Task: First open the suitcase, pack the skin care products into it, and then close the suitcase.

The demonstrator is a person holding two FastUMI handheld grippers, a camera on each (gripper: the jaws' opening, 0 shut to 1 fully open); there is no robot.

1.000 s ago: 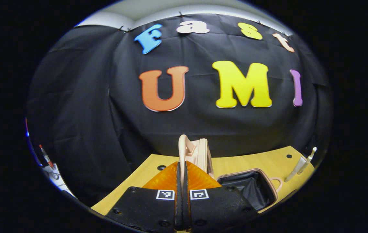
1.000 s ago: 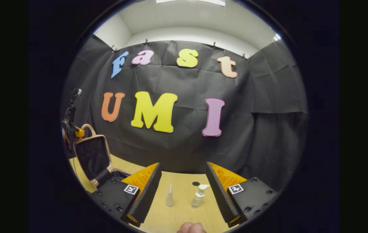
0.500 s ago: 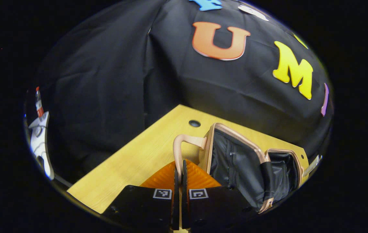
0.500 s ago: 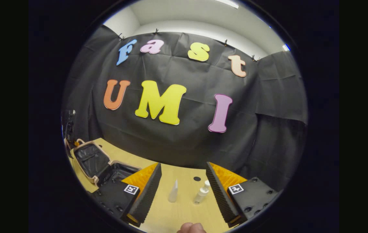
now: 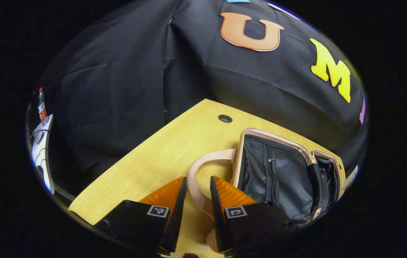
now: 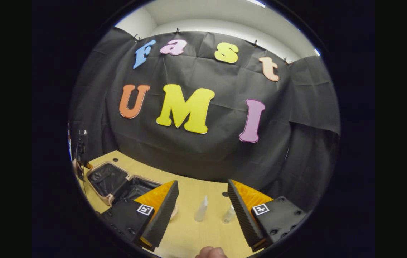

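Table [image 5: 160,157]: pale wood grain, smooth matt. Suitcase [image 5: 278,175] lining: black fabric with mesh, slight sheen; beige trim, smooth handle [image 5: 203,168]. Claw pads [image 6: 164,211]: ribbed black foam. Bottles [image 6: 200,209]: translucent plastic.

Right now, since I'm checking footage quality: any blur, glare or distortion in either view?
Left gripper view: sharp, the table edges bowed by fisheye, no glare on the suitcase. Right gripper view: softer, two pale bottles slightly blurred, bright ceiling above.
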